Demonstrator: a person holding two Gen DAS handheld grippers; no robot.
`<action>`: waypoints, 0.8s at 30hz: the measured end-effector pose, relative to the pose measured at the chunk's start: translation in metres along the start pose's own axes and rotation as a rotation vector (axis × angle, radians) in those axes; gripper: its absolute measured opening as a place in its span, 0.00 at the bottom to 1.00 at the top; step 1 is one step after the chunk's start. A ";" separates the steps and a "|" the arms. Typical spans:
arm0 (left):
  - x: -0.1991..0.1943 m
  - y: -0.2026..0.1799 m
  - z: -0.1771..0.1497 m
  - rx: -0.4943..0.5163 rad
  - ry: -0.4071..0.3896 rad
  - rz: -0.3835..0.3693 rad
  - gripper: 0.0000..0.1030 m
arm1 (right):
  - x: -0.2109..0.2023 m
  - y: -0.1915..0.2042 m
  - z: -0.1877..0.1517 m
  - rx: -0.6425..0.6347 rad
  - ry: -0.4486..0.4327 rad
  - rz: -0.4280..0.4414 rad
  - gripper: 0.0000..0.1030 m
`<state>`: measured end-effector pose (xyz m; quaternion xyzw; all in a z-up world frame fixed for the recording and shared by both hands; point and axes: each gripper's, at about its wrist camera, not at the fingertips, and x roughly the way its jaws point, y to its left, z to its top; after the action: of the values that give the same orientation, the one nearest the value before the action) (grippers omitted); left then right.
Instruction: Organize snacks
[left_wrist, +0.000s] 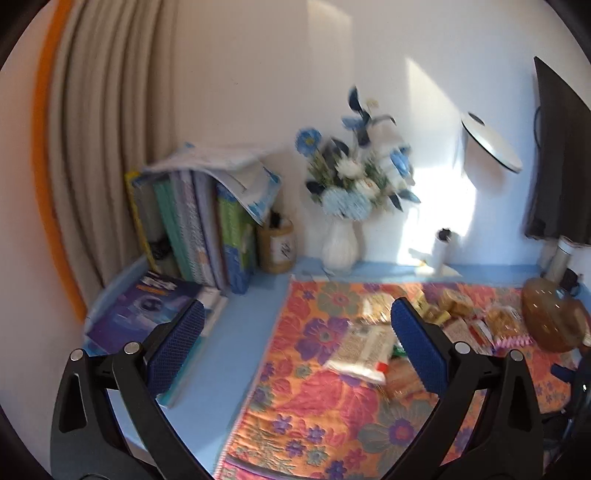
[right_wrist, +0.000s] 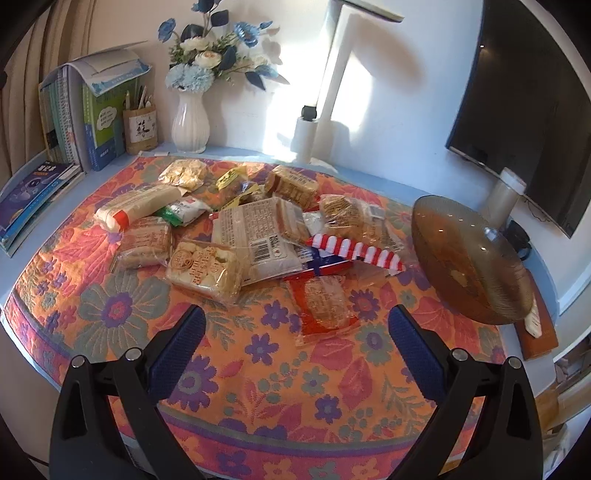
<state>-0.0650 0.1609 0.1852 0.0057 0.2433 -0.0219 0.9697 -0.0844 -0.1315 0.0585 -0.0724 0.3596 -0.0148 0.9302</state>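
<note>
Hovering spread and empty, right gripper (right_wrist: 297, 345) just short of snack pile (right_wrist: 258, 225); left gripper (left_wrist: 295, 345) likewise spread.

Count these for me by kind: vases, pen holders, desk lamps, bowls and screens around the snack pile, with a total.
Vase of flowers: 1
Pen holder: 1
Desk lamp: 1
Brown bowl: 1
Screen: 1
Total: 5
</note>
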 end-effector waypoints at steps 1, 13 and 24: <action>0.013 0.001 -0.006 -0.004 0.042 -0.031 0.97 | 0.003 0.000 0.000 -0.006 0.006 0.028 0.95; 0.162 -0.021 -0.045 -0.010 0.419 -0.326 0.97 | 0.042 0.025 0.039 -0.341 0.019 0.341 0.95; 0.253 -0.048 -0.054 0.092 0.592 -0.341 0.97 | 0.094 0.060 0.049 -0.693 0.130 0.439 0.95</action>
<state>0.1302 0.1042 0.0183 0.0146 0.5104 -0.1922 0.8381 0.0165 -0.0736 0.0227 -0.3020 0.4081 0.3014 0.8071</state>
